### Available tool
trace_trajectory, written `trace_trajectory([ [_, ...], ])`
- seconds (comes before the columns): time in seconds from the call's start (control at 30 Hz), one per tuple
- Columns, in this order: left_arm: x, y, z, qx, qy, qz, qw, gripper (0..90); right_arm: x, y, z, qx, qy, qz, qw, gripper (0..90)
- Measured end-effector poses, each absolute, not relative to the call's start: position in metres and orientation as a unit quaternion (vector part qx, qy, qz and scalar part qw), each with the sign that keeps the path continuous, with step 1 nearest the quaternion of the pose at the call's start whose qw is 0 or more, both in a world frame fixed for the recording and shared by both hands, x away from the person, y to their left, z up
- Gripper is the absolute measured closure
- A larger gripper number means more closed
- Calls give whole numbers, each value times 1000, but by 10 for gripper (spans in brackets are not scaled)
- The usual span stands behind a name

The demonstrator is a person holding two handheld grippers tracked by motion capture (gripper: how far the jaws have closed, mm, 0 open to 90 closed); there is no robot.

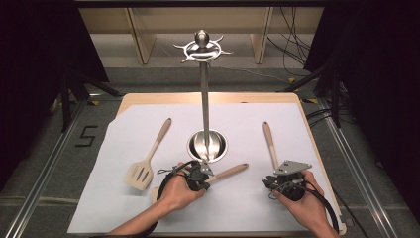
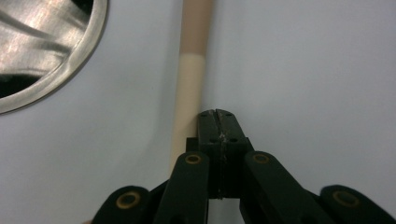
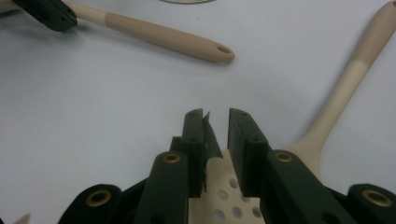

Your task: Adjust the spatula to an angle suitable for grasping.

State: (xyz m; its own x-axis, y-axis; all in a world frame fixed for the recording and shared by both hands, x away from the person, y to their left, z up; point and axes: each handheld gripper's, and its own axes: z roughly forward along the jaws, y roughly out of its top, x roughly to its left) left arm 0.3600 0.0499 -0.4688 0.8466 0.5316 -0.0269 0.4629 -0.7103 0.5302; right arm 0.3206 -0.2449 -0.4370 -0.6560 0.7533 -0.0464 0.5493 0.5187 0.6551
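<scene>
Utensil handle [image 2: 192, 70] lies flat on the white sheet [image 1: 124, 134], touching the outer side of the left gripper [image 2: 218, 122] rather than sitting between its jaws. The jaws are pressed together with no gap and nothing between them. In the left gripper view the handle's long axis runs away from the gripper, nearly parallel to the jaws, with the steel base [image 2: 46, 56] of the hanging stand [image 1: 204, 94] off to the left. In the high view this utensil [image 1: 228, 172] lies just in front of the base, its free end pointing toward the right hand.

The right gripper [image 3: 217, 116] hovers over the perforated head [image 3: 229, 196] of a second utensil, a skimmer [image 1: 270, 141]; its jaws stand slightly apart and grip nothing. A slotted spatula [image 1: 143, 166] lies to the left, well apart from both grippers.

Judgement: the left gripper is nearest. To grasp, its jaws must open and shift sideways until they straddle the handle.
</scene>
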Motion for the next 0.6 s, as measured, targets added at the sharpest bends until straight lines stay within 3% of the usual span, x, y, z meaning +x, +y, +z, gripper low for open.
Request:
trace_trajectory([
  [0.17,361,50,-463,923,261,72,275,882,320,-245,-437,383,855,311,161,767],
  [0.37,371,51,-449,928,250,105,254,669,321,-245,-437,385,853,312,162,751],
  [0.47,374,50,-451,931,256,96,240,588,320,-245,-437,385,853,312,162,743],
  [0.6,378,46,-455,946,238,84,203,575,321,-245,-437,386,853,312,161,740],
])
